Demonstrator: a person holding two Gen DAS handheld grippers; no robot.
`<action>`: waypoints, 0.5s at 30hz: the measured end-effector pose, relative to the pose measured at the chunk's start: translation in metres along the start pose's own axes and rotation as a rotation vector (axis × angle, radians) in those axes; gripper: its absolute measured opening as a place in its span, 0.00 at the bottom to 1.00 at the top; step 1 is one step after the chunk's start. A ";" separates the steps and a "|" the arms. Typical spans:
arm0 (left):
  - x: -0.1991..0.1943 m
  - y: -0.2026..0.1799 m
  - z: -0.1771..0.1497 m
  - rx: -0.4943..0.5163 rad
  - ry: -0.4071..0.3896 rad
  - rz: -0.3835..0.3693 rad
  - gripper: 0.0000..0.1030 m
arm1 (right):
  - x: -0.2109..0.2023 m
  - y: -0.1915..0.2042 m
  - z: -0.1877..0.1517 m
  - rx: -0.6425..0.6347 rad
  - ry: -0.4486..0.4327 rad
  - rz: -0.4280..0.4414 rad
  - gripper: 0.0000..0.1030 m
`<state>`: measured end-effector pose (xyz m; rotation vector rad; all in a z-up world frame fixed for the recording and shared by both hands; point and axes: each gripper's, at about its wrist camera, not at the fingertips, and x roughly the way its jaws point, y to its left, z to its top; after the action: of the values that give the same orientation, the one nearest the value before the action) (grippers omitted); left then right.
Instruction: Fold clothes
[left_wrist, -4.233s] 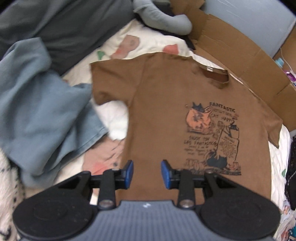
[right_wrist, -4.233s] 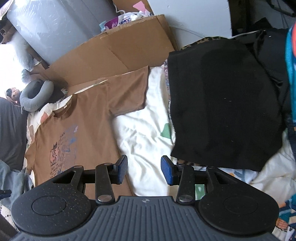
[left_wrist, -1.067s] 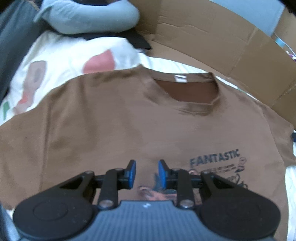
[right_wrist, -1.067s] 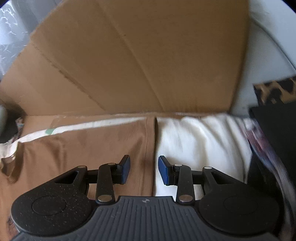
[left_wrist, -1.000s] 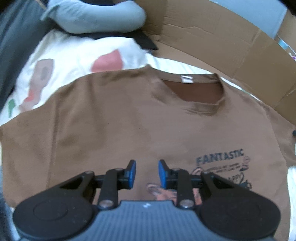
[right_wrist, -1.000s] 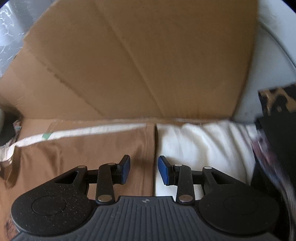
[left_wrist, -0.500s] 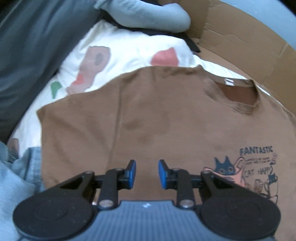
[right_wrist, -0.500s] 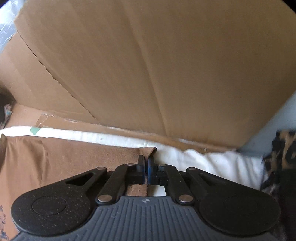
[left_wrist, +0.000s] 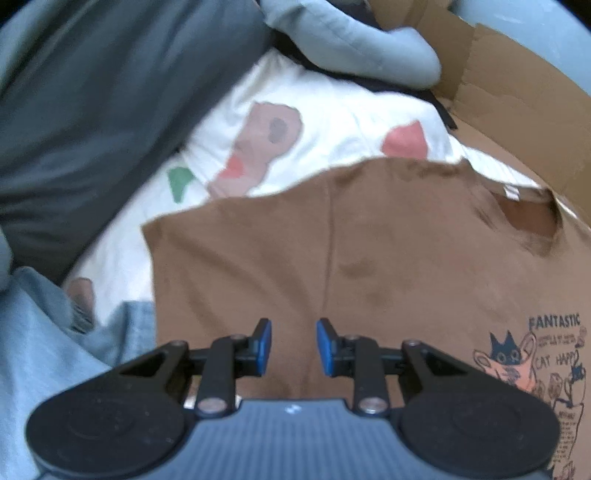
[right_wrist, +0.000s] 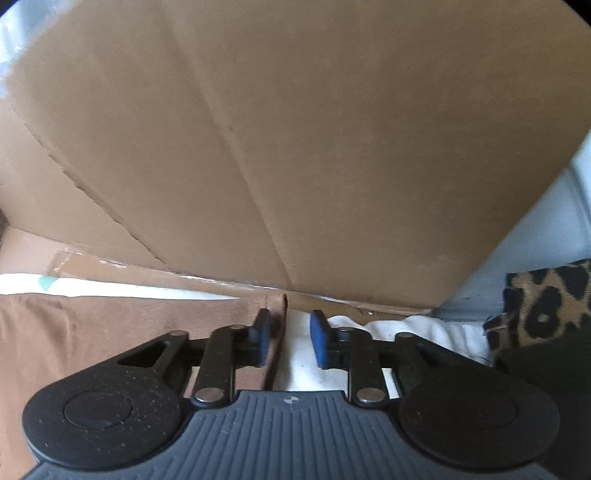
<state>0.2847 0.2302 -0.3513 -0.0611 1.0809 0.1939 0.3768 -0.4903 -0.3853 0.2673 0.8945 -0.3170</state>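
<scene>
Here, in the left wrist view, the brown T-shirt (left_wrist: 388, 266) lies flat on a white patterned sheet (left_wrist: 295, 122), collar toward the cardboard (left_wrist: 517, 96), its body running toward the lower right. Its print reads "FANTASTIC" and "CAT HAPPY". The left gripper (left_wrist: 293, 347) hovers over it, jaws apart and empty. In the right wrist view, the right gripper (right_wrist: 286, 341) has just been opening; the sleeve's edge (right_wrist: 275, 314) stands between its parted pads.

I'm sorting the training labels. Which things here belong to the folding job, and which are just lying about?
In the job: brown T-shirt, left gripper, right gripper.

Lying about: cardboard, grey pillow, blue denim garment, leopard-print fabric, printed sheet.
</scene>
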 end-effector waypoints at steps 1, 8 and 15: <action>-0.002 0.005 0.002 -0.006 -0.008 0.004 0.28 | -0.006 0.002 -0.003 -0.017 -0.007 0.017 0.25; -0.003 0.036 0.013 -0.043 -0.024 0.074 0.29 | -0.040 0.024 -0.042 -0.132 -0.004 0.152 0.25; 0.016 0.067 -0.005 -0.142 0.055 0.133 0.30 | -0.029 0.033 -0.086 -0.206 0.122 0.173 0.26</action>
<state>0.2753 0.2977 -0.3643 -0.1224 1.1260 0.3904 0.3107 -0.4247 -0.4100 0.1727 1.0091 -0.0470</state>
